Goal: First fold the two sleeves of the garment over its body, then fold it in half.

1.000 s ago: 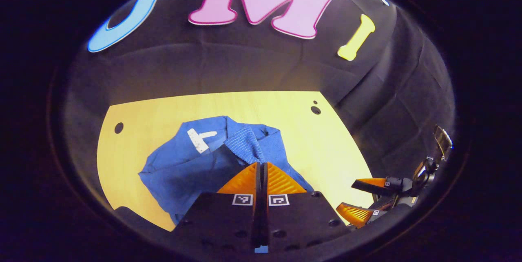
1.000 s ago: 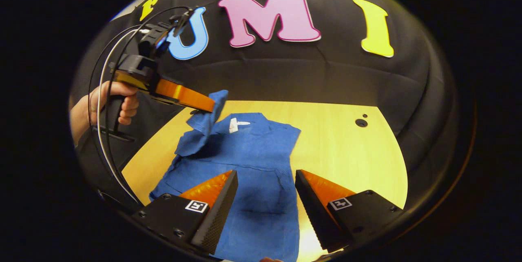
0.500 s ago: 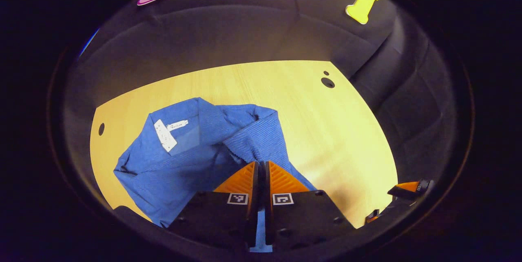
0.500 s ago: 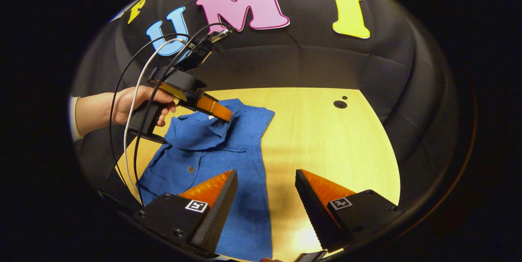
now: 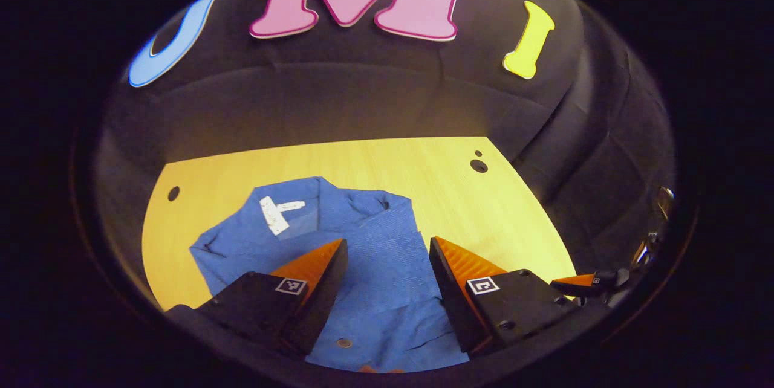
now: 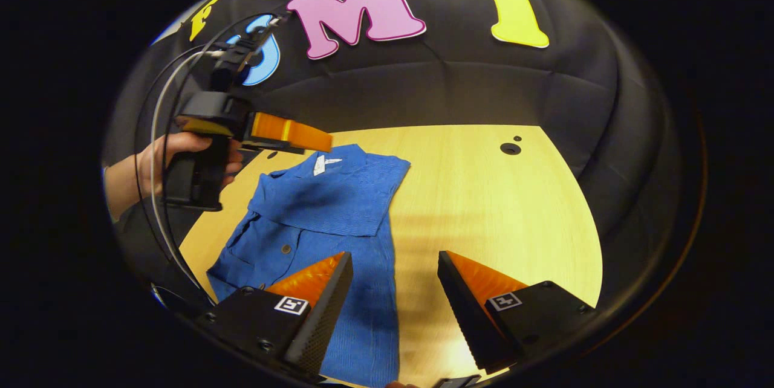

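Observation:
A blue shirt point(image 5: 363, 243) lies on the pale wooden table point(image 5: 375, 161), its collar with a white label point(image 5: 275, 214) toward the far side. In the right gripper view a sleeve point(image 6: 338, 197) lies folded flat across the upper body of the shirt point(image 6: 314, 237). My left gripper point(image 5: 387, 255) is open over the shirt, nothing between its fingers. The right gripper view has the left gripper point(image 6: 326, 140) hovering above the collar, held by a hand point(image 6: 175, 149). My right gripper point(image 6: 394, 258) is open above the shirt's right edge near the hem.
The table point(image 6: 502, 213) has bare wood to the right of the shirt and a round hole point(image 6: 510, 148) near its far right corner. Another hole point(image 5: 173, 193) sits at the far left. Cables point(image 6: 158, 134) trail from the left gripper. Black cloth walls close in behind.
My left gripper carried the sleeve over the shirt's body while shut on it, then opened, let it drop flat and rose clear. The right gripper stayed open and shifted slightly.

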Demonstrator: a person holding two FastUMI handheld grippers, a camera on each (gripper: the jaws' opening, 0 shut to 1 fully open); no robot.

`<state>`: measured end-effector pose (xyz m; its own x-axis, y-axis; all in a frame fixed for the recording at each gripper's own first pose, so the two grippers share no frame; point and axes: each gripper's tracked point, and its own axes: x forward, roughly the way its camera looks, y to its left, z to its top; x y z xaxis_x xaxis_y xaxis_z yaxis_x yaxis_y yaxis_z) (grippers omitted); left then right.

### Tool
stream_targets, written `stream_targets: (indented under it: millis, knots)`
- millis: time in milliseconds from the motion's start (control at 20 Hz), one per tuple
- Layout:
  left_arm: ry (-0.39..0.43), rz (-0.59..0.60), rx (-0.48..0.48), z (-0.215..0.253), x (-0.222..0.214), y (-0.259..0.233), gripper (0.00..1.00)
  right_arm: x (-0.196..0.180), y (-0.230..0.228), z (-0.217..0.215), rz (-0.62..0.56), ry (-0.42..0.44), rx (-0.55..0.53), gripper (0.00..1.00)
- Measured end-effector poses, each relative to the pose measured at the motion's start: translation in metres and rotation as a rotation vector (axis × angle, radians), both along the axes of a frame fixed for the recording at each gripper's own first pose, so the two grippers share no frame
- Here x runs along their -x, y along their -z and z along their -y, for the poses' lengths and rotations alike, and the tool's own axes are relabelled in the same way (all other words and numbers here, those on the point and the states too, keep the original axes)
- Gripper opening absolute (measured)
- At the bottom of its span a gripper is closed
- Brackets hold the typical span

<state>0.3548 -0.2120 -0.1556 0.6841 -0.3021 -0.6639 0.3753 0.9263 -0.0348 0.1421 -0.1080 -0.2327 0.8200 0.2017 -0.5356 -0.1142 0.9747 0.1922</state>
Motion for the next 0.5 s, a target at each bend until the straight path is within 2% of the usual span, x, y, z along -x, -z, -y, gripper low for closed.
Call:
stream_targets:
  millis: [100,200,300,500]
  knots:
    - [-0.042,0.067,-0.005,-0.034,0.039,-0.013,0.79,0.004,-0.003,-0.012,0.011,-0.025,-0.011,0.91]
    - [-0.101,0.082,0.002,-0.073,0.086,-0.008,0.78,0.012,-0.002,-0.023,0.022,-0.055,0.003,0.91]
    - [-0.188,0.047,-0.002,-0.12,0.132,0.012,0.78,0.023,0.002,-0.034,0.017,-0.067,0.018,0.92]
    - [-0.36,-0.114,0.017,-0.198,0.203,0.08,0.79,0.05,0.011,-0.056,0.0,-0.072,0.034,0.92]
